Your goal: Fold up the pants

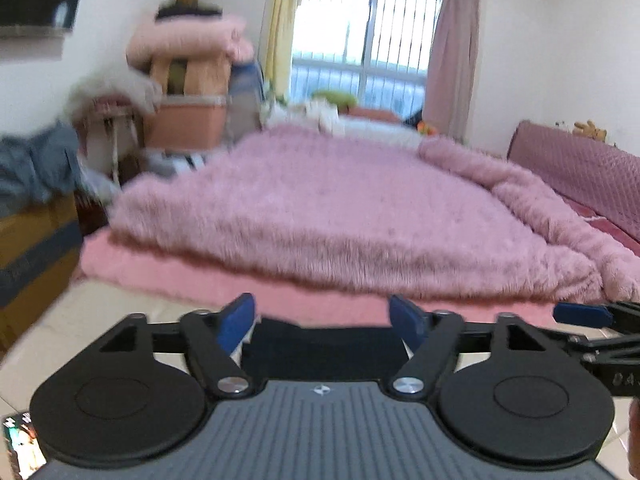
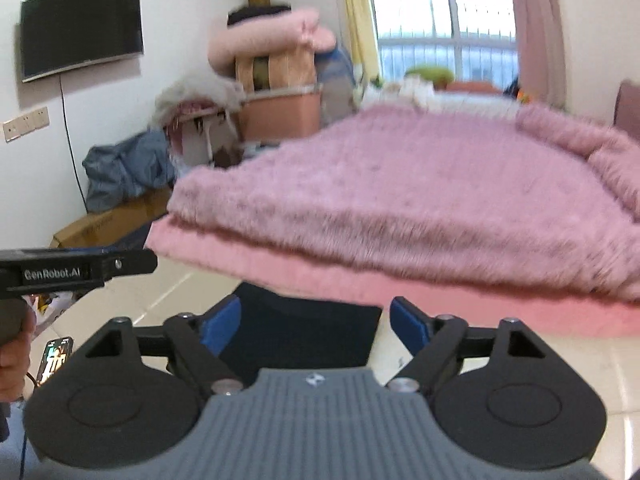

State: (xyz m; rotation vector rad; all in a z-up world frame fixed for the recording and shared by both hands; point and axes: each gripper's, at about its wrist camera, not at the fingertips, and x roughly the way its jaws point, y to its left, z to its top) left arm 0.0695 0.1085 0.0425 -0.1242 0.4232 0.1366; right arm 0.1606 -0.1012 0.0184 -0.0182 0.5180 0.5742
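Note:
A dark navy garment, likely the pants (image 1: 324, 350), shows low between the fingers of my left gripper (image 1: 322, 316), which is open with blue pads (image 1: 240, 318) wide apart. In the right wrist view the same dark cloth (image 2: 308, 332) lies below and between the fingers of my right gripper (image 2: 316, 320), also open. Neither gripper visibly pinches the cloth. The right gripper's blue tip (image 1: 580, 314) appears at the right edge of the left view. The left gripper's body (image 2: 76, 268) appears at the left of the right view.
A bed with a fluffy pink blanket (image 1: 360, 208) fills the space ahead, over a pink mattress edge (image 2: 360, 284). Pale tiled floor (image 2: 520, 364) lies below. A cardboard box (image 2: 112, 224), piled clothes (image 2: 128, 168), a wall TV (image 2: 80, 32) and a phone (image 2: 56, 356) are at left.

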